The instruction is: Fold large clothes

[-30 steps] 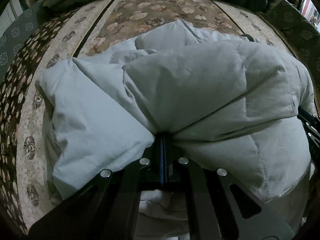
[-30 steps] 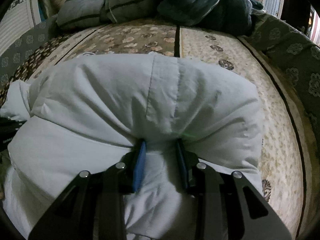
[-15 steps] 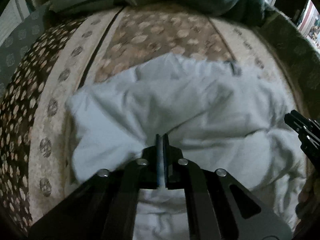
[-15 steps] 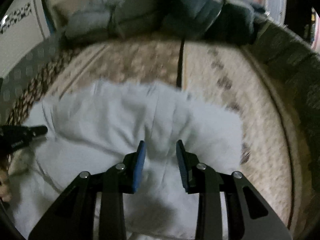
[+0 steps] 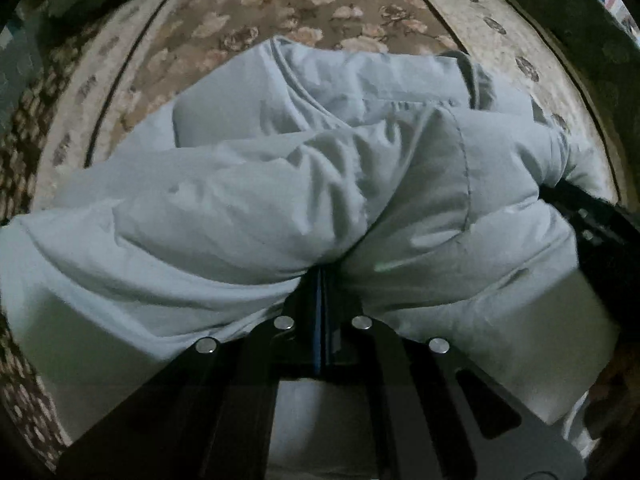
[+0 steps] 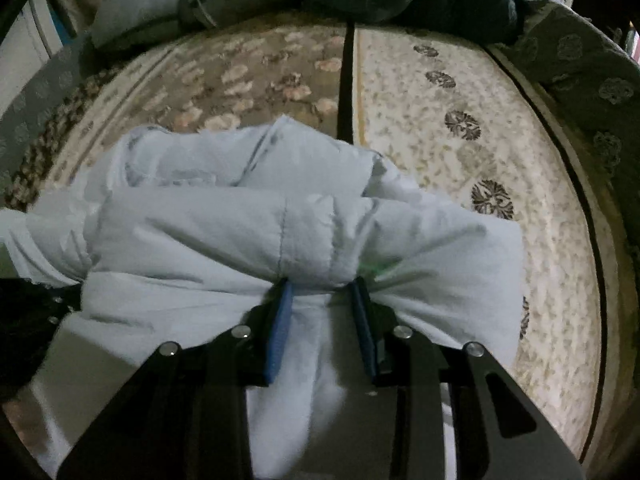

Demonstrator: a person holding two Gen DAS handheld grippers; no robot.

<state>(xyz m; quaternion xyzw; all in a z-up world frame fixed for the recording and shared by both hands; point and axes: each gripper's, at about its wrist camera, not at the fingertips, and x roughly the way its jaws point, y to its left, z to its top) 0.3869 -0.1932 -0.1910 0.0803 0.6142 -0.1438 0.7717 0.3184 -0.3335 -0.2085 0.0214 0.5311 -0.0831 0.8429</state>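
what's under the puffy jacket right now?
Floral bedspread shows all around the pale jacket, so it lies beneath. Anything else directly under the bundle is covered by its folds.

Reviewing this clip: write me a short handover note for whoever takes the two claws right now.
Left claw: shut on the jacket, pinching a thin bit of its near edge.
Right claw: shut on a thicker bunch of the same edge.
Jacket: pale, puffy, lying on the patterned bedspread, near edge lifted and rolled over the far part.
Done: both grips are set and the fold is started.
Left: carry the edge across, lay it flat, release, then likely more folds.
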